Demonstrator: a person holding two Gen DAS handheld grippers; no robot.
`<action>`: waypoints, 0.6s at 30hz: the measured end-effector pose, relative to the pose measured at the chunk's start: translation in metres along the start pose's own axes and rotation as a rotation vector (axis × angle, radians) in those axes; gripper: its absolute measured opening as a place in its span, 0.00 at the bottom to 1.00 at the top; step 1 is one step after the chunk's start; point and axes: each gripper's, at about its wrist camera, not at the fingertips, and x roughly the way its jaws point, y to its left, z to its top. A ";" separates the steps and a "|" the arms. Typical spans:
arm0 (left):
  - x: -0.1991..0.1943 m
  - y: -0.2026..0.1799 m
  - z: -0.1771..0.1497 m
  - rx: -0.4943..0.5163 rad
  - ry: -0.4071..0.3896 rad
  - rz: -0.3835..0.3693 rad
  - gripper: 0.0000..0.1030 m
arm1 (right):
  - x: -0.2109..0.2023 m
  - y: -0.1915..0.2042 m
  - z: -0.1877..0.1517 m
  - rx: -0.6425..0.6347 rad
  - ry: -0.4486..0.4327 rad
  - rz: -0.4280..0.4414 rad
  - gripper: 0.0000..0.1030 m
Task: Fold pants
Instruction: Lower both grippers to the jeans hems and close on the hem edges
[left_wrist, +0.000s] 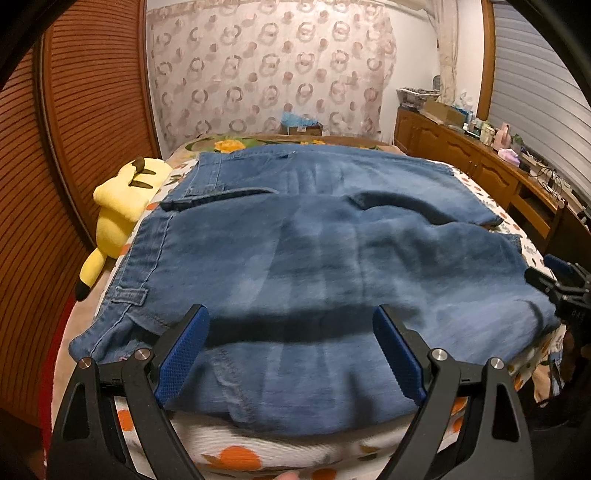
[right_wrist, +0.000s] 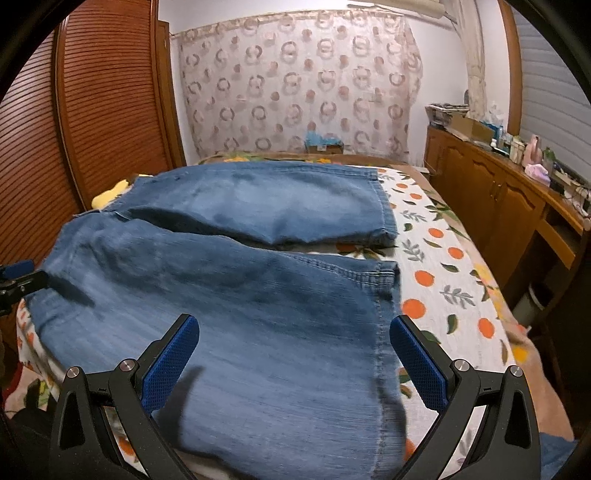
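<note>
Blue denim pants (left_wrist: 314, 258) spread flat, legs apart

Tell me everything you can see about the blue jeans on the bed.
The blue jeans are faded denim, lying spread flat on the bed cover printed with oranges and leaves. The waistband with belt loops lies at the left, near a yellow plush toy; the two hemmed leg ends lie at the right, slightly apart. The nearer leg hangs a little over the bed's front edge. Both grippers hover open over it; neither visibly grips the cloth.
</note>
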 end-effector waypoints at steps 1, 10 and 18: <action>0.000 0.003 -0.001 -0.002 0.004 0.001 0.88 | -0.001 0.001 0.002 -0.002 0.000 -0.002 1.00; -0.006 0.065 -0.010 -0.062 0.004 0.076 0.88 | -0.008 0.001 -0.005 -0.003 0.014 -0.023 1.00; -0.007 0.106 -0.017 -0.107 0.000 0.104 0.84 | 0.003 0.005 0.001 -0.019 0.096 -0.040 1.00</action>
